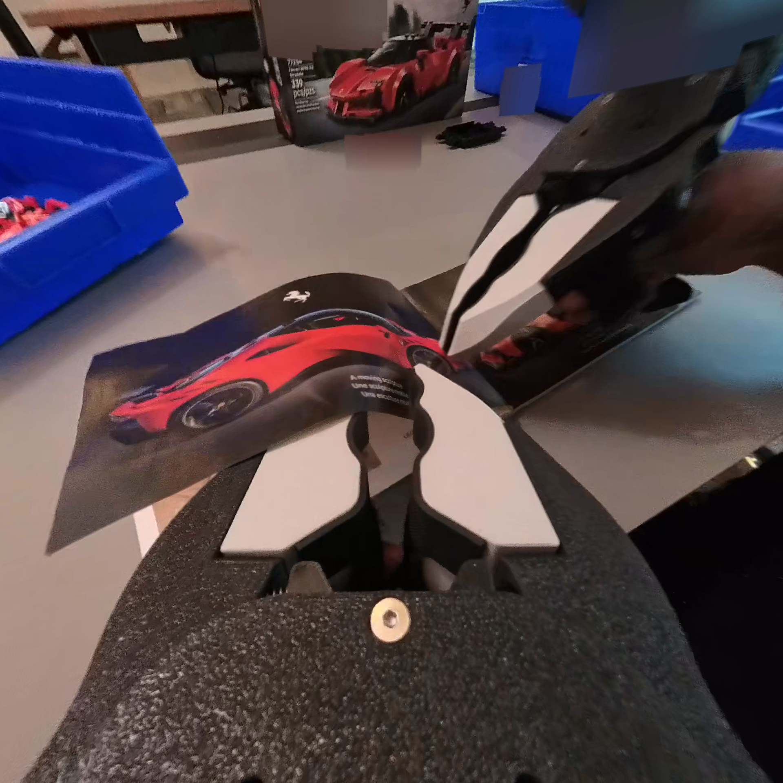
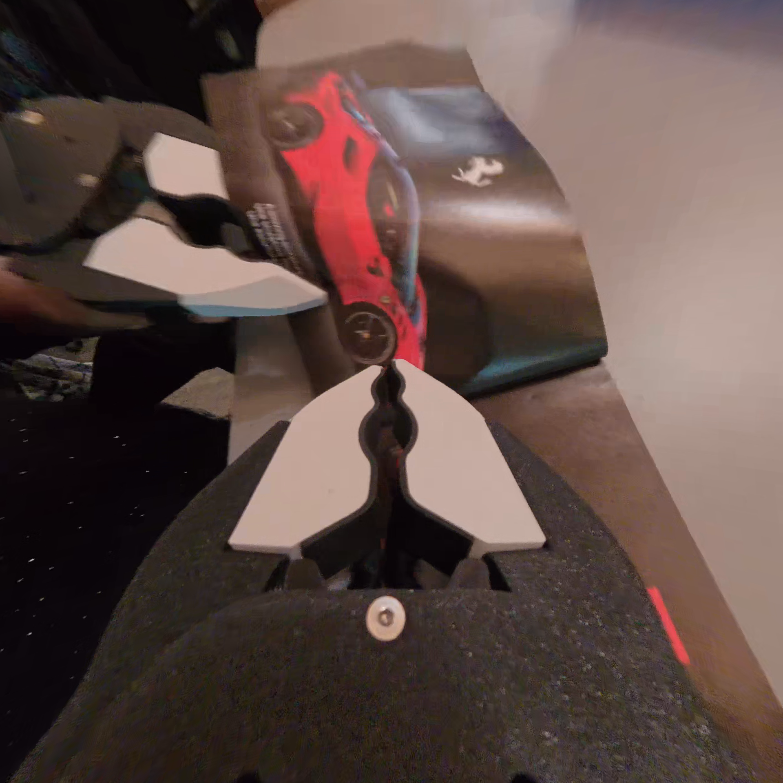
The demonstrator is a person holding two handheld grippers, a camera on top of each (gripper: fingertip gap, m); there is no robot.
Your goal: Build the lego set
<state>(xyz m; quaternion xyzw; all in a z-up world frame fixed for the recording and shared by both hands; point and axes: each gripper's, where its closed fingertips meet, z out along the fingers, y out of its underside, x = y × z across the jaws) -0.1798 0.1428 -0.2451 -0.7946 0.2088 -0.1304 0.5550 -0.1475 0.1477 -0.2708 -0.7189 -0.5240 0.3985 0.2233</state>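
The booklet [image 1: 237,381] lay open on the table [image 1: 296,220], just ahead of both tongs. The left tongs [image 1: 394,406] were narrowed on a lifted page's near edge; the right tongs [image 2: 387,368] were closed, tips at the fold. The pages looked thin, floppy, glossy, tearable; best taken at an edge.
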